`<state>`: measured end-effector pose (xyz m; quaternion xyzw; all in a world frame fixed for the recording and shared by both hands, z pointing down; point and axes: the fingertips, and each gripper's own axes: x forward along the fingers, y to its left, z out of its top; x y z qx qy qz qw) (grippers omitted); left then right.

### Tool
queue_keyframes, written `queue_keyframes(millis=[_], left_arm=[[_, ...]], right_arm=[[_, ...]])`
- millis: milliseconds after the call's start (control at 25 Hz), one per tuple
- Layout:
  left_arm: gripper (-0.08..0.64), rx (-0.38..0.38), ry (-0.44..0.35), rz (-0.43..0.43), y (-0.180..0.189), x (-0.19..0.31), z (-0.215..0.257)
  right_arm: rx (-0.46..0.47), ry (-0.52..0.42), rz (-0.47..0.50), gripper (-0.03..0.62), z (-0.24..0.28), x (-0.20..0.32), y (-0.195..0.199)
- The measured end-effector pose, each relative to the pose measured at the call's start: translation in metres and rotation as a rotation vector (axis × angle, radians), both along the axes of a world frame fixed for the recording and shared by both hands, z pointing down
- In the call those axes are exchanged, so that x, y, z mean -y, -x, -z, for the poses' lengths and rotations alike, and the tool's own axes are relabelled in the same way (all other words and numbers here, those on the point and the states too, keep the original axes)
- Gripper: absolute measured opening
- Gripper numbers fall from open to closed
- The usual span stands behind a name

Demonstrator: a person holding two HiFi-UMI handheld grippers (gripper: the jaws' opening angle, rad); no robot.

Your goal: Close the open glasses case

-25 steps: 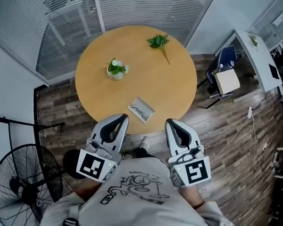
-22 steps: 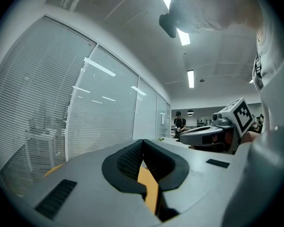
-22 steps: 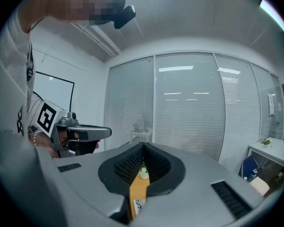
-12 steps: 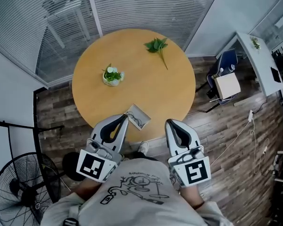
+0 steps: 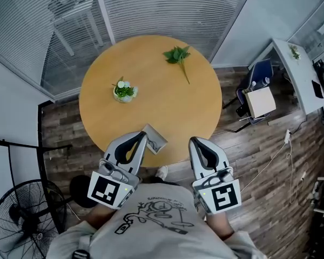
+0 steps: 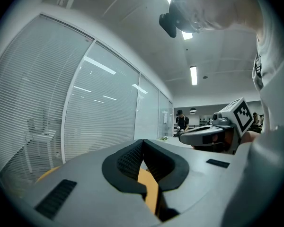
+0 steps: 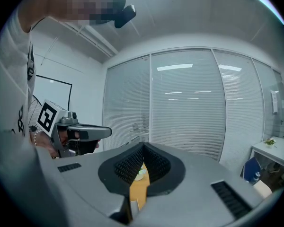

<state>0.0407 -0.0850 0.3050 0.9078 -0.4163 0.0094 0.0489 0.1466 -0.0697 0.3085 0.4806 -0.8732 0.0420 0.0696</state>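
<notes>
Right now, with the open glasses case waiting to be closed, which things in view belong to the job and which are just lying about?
For the job:
glasses case
left gripper
right gripper

Lying about:
potted plant on the table
leafy sprig on the table
fan beside the table

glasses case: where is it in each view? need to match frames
Head view: glasses case at the table's near edge, beside the left gripper's tip.
Left gripper view: not in it.
Right gripper view: not in it.
Shared landmark: the orange tabletop, seen as a strip below the jaws in both gripper views.
</notes>
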Motion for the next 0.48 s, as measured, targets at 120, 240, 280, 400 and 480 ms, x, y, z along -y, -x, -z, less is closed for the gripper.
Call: queue_keyframes(millis=[120,240,280,400,480], left_arm=[[0.02,0.002,-0.002,0.005,-0.009,0.008,0.0],[0.02,0.004,-0.003,0.013,-0.016,0.012,-0.001],[0.02,0.004,-0.003,0.016,-0.018,0.013,-0.002],[0.02,0.009,0.0,0.024,-0.023,0.016,-0.005],[0.02,0.011,0.003,0.027,-0.027,0.018,-0.005]], right_arm=[[0.008,0.001,0.004,0.009,-0.001,0.008,-0.009],[0.004,0.011,0.012,0.009,-0.005,0.013,-0.016],[0.004,0.011,0.015,0.009,-0.006,0.014,-0.018],[0.008,0.008,0.028,0.009,-0.004,0.019,-0.021],[0.006,0.007,0.031,0.009,-0.005,0.021,-0.025]])
